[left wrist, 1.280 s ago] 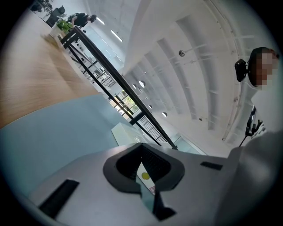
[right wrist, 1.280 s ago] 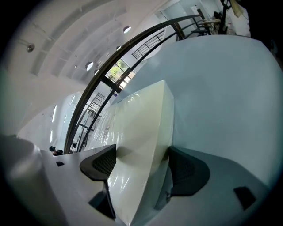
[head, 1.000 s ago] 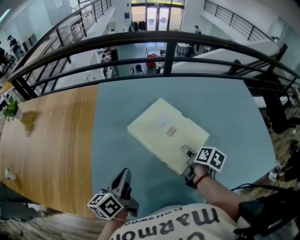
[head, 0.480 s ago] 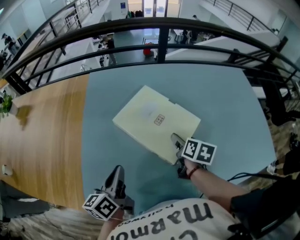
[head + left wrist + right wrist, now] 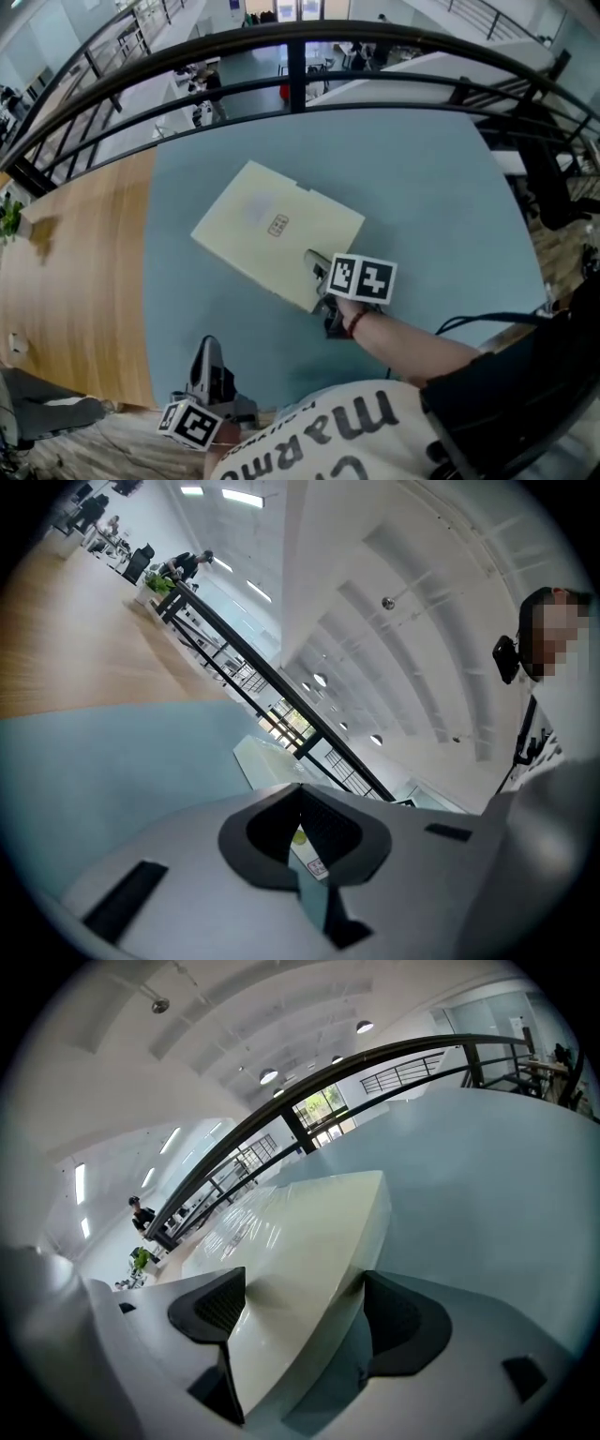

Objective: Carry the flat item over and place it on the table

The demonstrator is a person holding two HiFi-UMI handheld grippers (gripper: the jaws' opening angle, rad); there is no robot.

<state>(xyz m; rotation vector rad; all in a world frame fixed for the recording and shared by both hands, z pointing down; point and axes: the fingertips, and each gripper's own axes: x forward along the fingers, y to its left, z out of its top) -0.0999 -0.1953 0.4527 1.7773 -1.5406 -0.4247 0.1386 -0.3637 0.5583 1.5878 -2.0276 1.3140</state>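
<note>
Right gripper [image 5: 319, 269] pinched the near corner of the flat cream box [image 5: 272, 228], jaws clamped across its thickness; forearm stretched forward from the torso. Box lay over the blue-grey bench [image 5: 431, 197]. Left gripper [image 5: 208, 364] hung low by the body, jaws pressed together, empty

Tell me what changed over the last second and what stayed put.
The cream flat box shifted left across the blue tabletop, toward its wooden part, carried by the right tongs. The left tongs dropped lower in the head view. Unchanged: right tongs clamped on the box's near corner, left tongs shut and empty.
</note>
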